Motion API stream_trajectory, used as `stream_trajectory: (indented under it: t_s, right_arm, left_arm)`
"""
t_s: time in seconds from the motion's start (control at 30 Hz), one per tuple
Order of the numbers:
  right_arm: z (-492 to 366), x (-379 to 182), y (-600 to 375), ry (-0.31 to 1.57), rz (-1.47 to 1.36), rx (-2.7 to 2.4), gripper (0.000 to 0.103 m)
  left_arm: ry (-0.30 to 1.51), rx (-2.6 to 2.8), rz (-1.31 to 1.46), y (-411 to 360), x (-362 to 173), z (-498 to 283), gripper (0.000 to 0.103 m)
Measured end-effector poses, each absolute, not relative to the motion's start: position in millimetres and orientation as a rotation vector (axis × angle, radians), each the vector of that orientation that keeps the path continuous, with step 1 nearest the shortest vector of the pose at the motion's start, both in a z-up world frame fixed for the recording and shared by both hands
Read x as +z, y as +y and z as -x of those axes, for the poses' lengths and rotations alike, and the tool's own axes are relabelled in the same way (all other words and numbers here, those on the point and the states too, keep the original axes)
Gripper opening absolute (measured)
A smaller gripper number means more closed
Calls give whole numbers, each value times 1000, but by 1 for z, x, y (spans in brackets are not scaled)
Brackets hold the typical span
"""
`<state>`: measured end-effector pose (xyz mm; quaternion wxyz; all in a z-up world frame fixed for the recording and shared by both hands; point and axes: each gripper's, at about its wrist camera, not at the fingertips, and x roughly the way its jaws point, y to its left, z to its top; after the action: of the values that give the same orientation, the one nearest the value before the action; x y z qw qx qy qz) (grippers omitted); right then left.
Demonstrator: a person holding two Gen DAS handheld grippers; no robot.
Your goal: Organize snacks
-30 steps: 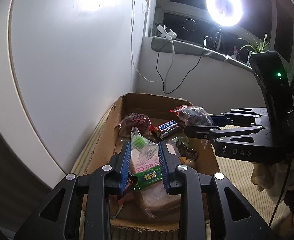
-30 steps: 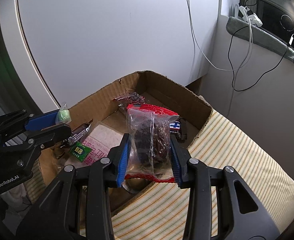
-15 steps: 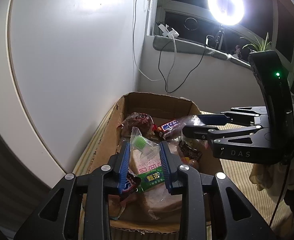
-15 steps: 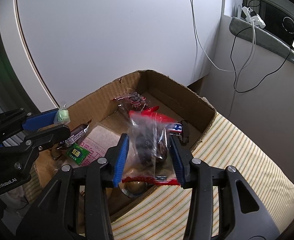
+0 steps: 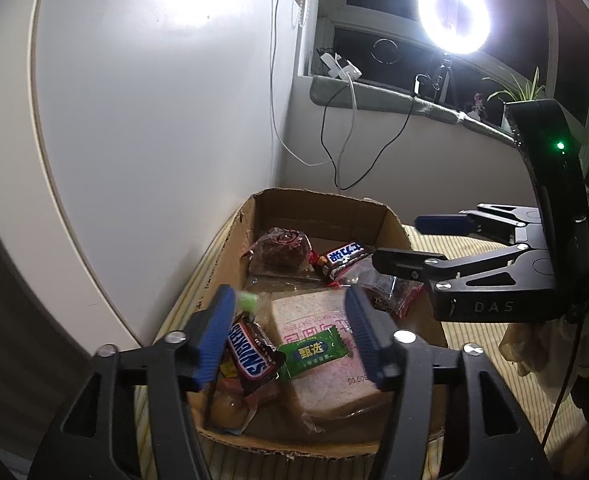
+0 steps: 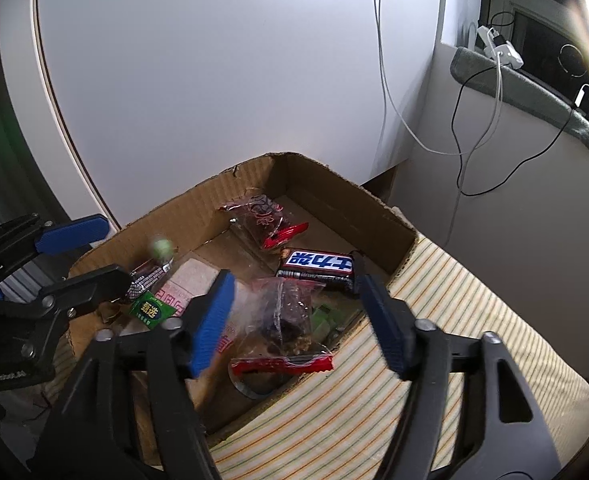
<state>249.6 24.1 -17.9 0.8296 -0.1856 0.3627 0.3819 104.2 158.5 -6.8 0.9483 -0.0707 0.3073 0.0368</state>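
Gaping wide, both tongs, left (image 5: 290,334) and right (image 6: 300,320), above box (image 6: 334,184) (holding nothing); SNICKERS bar (image 5: 252,354) legible.

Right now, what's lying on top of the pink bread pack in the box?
A green candy wrapper rests on the pink bread pack, near its left edge. What lies beneath the pack is hidden.

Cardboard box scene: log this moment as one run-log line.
left gripper: open | right gripper: open | clear red-edged snack bag: in cardboard box | green candy: blurred, over box
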Motion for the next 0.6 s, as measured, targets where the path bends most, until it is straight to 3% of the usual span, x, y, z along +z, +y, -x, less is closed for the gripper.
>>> stream_trajectory:
  t_s: [0.17, 0.6]
  right_arm:
    - [-247, -12, 20, 733, 399, 785, 92]
    - [-242, -9, 16, 707, 415, 750, 93]
  left_arm:
    - [630, 100, 144, 160, -5, -102, 79]
    - [642, 134, 133, 157, -4, -95, 80]
